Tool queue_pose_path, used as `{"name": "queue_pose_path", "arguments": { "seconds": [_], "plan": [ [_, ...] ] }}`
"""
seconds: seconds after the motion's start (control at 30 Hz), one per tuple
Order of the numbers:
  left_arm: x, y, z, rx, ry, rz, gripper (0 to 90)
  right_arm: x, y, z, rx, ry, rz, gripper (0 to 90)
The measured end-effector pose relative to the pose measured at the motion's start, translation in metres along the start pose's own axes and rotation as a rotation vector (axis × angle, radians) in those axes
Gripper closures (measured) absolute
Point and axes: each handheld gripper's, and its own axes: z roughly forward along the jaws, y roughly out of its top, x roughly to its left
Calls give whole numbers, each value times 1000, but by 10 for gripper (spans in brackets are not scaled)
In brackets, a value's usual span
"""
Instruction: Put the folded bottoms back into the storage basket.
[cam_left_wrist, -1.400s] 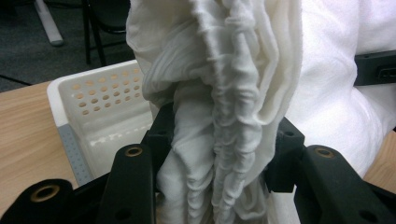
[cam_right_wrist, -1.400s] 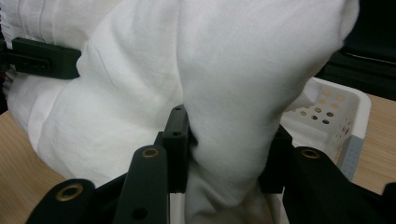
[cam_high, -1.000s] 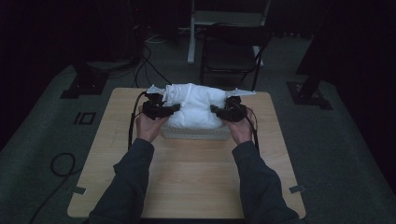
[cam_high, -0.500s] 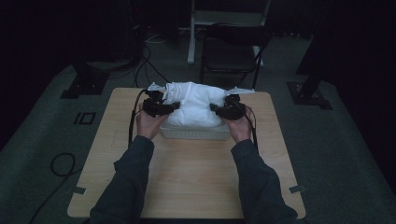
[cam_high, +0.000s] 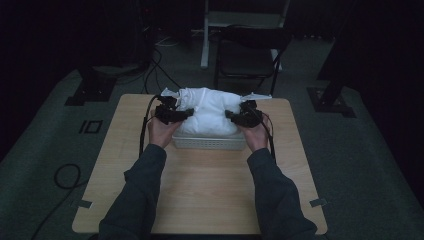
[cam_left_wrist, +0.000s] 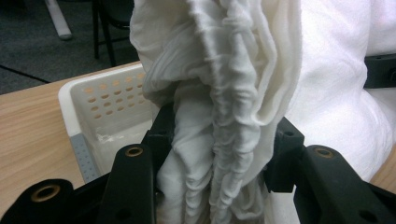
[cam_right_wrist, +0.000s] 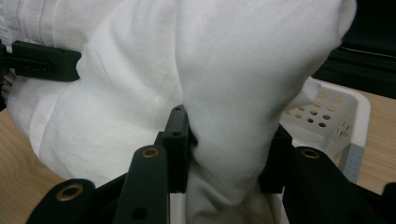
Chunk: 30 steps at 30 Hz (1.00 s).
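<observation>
No shift since before: left gripper (cam_high: 186, 114) and right gripper (cam_high: 229, 116) each clamped on white cloth (cam_high: 210, 112) over basket (cam_high: 210, 143).

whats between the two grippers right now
A bundle of white cloth spans the stretch between the left gripper and right gripper, heaped over the white basket. The high view shows it best.

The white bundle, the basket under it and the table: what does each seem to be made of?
White bundle: soft woven cloth, matte; it gathers into fine creases where the left gripper and right gripper pinch it. Basket: likely moulded plastic, white and smooth, with rows of round holes in its wall. Table: wood or wood-look laminate, pale with visible grain; which one the look leaves open.
</observation>
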Motion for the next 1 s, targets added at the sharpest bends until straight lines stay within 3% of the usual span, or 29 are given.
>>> {"name": "queue_pose_path", "arguments": {
  "seconds": [0.47, 1.0],
  "plan": [
    [10, -5, 26, 22, 32, -38, 553, -12, -5, 23, 15, -17, 42, 635],
    [14, -15, 62, 96, 112, -60, 553, -23, -18, 57, 100, -74, 86, 634]
  ]
}}
